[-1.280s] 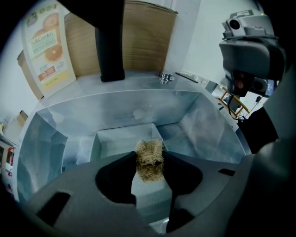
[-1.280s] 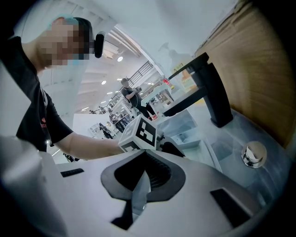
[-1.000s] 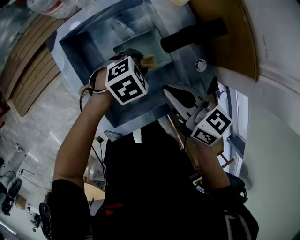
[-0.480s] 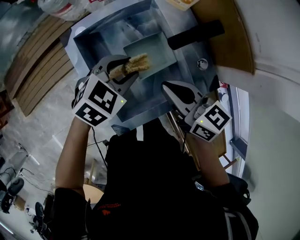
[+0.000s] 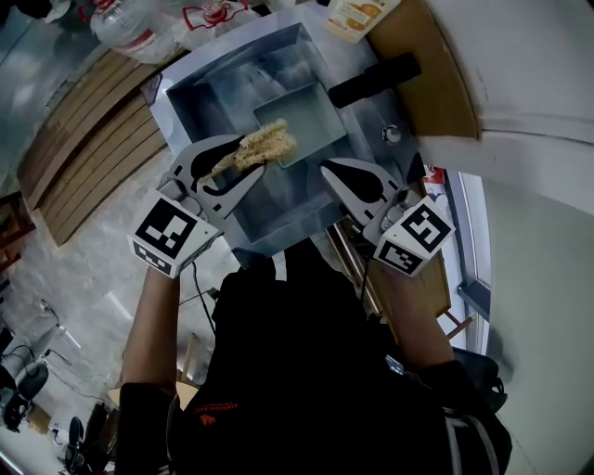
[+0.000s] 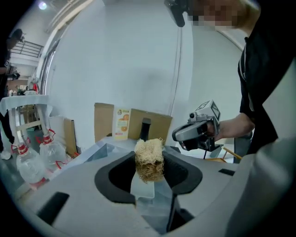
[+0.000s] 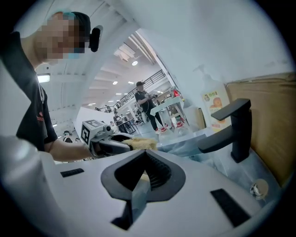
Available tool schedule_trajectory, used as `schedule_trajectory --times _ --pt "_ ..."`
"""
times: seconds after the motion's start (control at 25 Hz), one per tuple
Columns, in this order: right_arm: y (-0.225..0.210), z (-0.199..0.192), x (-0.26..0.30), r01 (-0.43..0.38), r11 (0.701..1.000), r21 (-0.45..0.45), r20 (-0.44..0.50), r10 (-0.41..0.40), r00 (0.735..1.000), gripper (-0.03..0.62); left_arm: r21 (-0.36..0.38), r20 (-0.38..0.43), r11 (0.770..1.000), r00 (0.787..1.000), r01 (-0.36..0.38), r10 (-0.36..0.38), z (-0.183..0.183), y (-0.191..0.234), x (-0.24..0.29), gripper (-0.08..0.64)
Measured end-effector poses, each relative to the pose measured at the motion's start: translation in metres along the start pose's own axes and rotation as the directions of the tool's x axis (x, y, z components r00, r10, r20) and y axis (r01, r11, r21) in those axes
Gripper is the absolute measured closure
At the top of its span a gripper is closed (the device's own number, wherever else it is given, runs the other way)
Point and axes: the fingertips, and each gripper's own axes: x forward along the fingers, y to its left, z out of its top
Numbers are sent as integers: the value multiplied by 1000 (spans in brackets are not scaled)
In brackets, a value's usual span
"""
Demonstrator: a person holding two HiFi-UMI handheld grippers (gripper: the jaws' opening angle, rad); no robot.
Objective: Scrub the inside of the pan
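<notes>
A rectangular metal pan (image 5: pixel 311 104) lies in the steel sink (image 5: pixel 200 93). My left gripper (image 5: pixel 243 153) is shut on a tan fibrous scrubber (image 5: pixel 266 144), (image 6: pixel 149 159), which it holds in the air over the sink's near side, beside the pan's near-left corner. In the left gripper view the scrubber stands upright between the jaws of the left gripper (image 6: pixel 149 173). My right gripper (image 5: pixel 332 173), (image 7: pixel 142 155) hovers at the sink's near-right rim, shut and empty; it also shows as the grey right gripper (image 6: pixel 194 134) off to the right.
A black faucet (image 5: pixel 376 79), (image 7: pixel 231 132) reaches over the pan from the right. A soap bottle (image 5: pixel 357 17) stands at the far rim beside a brown board (image 5: pixel 436 74). A drain knob (image 5: pixel 394 134) sits on the deck. Plastic water bottles (image 5: pixel 130 28) stand far left.
My left gripper has pulled back and to the left out of the sink, carrying the scrubber up from the pan. The right gripper has hardly moved.
</notes>
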Motion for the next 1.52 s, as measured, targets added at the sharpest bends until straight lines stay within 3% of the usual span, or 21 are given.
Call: schedule_trajectory --times 0.32,0.64,0.92,1.52 --pt "33 28 -4 7 998 -69 45 -4 999 588 -78 117 996 993 32 -22 19 -20 -41 384" --pt "69 46 -4 7 992 -128 80 4 997 587 -72 217 997 976 2 14 41 -30 -80 384" --pt "103 48 -3 -12 987 -161 85 26 996 587 -99 252 995 968 8 17 45 -49 -105 384" --pt "136 47 -8 -12 980 -201 96 32 995 586 -63 274 998 961 -16 32 46 -66 -144 384"
